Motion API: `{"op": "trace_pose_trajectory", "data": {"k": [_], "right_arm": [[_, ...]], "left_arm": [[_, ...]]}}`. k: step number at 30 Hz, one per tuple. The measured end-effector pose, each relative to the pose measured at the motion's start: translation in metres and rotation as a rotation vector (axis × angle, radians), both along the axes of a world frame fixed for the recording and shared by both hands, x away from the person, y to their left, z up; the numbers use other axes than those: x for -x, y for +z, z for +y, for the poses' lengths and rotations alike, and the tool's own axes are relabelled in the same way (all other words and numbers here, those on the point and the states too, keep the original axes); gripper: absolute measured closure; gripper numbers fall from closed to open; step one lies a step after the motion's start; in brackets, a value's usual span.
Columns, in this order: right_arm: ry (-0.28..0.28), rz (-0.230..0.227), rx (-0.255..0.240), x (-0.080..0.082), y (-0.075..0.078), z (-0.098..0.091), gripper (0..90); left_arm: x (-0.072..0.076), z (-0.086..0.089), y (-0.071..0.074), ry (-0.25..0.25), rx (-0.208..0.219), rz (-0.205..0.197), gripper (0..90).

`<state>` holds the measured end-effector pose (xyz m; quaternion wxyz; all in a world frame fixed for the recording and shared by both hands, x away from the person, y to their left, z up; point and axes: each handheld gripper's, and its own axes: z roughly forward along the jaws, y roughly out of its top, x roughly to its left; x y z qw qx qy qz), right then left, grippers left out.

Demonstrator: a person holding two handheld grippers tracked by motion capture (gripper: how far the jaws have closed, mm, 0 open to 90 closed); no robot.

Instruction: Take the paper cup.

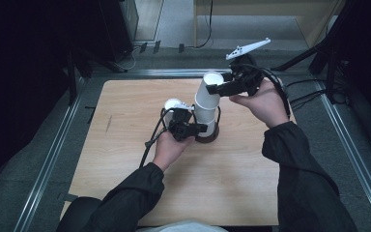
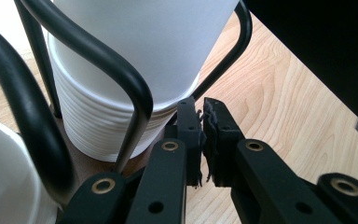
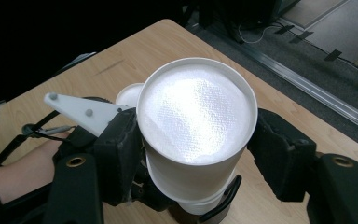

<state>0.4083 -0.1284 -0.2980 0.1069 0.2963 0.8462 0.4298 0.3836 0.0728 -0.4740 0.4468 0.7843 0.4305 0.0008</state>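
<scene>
A lab or test room: a bare wooden table (image 1: 125,145) stands framed by metal floor rails (image 1: 48,159), with cables (image 1: 304,96) trailing over grey carpet (image 1: 174,19).

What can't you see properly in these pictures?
- Holder base: high view, mostly hidden behind the left gripper and the cup stack.
- Number of cups: rims too fine to count in the left gripper view.
- Bottom of the top cup: right gripper view, hidden by the right gripper.
- Surroundings: high view, too dark.
</scene>
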Motion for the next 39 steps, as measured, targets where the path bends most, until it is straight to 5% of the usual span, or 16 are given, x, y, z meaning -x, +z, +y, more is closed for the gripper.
{"op": "trace_pose_trajectory", "data": {"k": [7,17,24,34,39], "right_arm": [[0.004,0.001,0.012,0.013,0.015,-0.009,36.3],[0.042,0.009,0.042,0.034,0.015,-0.027,36.3],[0.061,0.023,0.045,0.045,0.001,-0.036,36.3],[0.072,0.054,0.034,0.054,-0.026,-0.049,36.3],[0.085,0.059,0.031,0.061,-0.037,-0.048,36.3]], "left_arm": [[0.002,-0.001,0.001,-0.019,0.010,0.000,83.8],[0.007,0.001,0.007,-0.067,-0.001,-0.006,81.1],[0.011,0.007,0.013,-0.136,0.016,0.023,73.9],[0.022,0.021,0.019,-0.243,-0.008,0.029,52.3],[0.029,0.032,0.020,-0.285,-0.018,-0.013,42.9]]}}
